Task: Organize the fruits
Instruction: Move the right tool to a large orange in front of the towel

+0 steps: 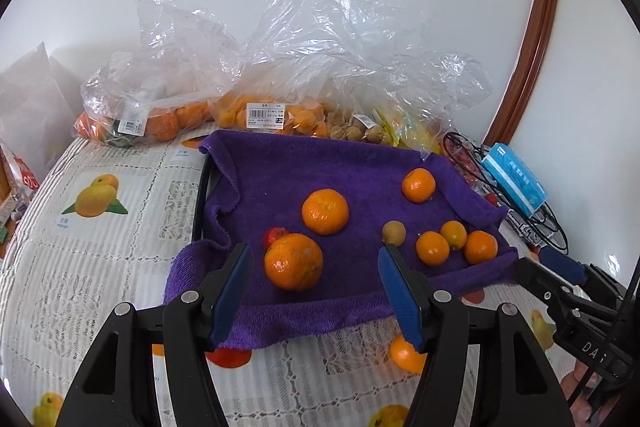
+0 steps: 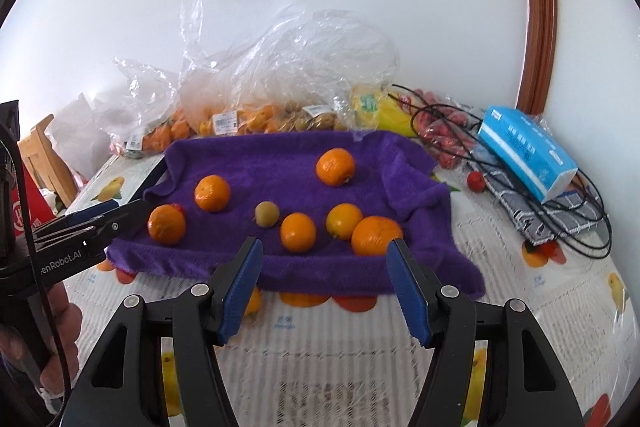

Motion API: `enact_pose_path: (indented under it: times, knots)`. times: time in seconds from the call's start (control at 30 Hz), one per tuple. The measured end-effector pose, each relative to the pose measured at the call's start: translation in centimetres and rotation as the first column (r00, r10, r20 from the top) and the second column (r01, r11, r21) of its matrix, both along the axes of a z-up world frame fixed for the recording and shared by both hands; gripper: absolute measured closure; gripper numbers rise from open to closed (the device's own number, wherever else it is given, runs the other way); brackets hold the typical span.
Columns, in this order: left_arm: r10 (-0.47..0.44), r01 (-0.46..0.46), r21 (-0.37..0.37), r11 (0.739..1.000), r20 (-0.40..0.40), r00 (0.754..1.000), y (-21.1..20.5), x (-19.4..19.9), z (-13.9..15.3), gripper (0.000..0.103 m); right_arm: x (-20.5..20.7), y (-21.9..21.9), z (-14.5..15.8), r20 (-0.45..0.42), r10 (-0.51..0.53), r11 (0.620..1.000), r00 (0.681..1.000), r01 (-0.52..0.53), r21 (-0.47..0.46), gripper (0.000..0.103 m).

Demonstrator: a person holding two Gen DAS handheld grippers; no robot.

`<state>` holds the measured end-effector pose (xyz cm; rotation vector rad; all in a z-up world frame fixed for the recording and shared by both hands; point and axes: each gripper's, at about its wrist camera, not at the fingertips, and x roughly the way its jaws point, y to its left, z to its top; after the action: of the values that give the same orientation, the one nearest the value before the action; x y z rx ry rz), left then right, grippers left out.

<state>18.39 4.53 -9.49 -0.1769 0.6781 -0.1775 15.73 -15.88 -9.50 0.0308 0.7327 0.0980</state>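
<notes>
A purple towel (image 1: 280,171) (image 2: 280,155) lies draped over a tray and carries several oranges. A big orange (image 1: 294,261) (image 2: 167,225) lies near its front left, with a small red fruit (image 1: 276,235) tucked behind it. A second orange (image 1: 325,211) sits mid-towel, and a small tan fruit (image 1: 394,231) (image 2: 266,214) lies beside a cluster of three oranges (image 1: 432,247) (image 2: 298,231). My left gripper (image 1: 317,248) (image 2: 112,215) is open just short of the big orange, pads clear of it. My right gripper (image 2: 324,244) (image 1: 560,279) is open and empty before the towel's front edge.
Clear plastic bags of fruit (image 1: 168,115) (image 2: 256,115) line the wall behind the towel. At the right are a blue tissue pack (image 2: 528,151), a black cable (image 2: 592,223) on a checked cloth and a loose red fruit (image 2: 475,181). A fruit-print tablecloth (image 1: 100,227) covers the table.
</notes>
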Motion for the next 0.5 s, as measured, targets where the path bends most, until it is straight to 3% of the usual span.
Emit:
enact_pose_path:
  times: [0.5]
  knots:
    - [-0.029,0.029,-0.026,0.999,-0.02,0.999,1.8,-2.2,-0.2,0.04,-1.5,2.9,-1.8,-0.056,0.035,0.999,0.998,-0.033,0.029,0.039]
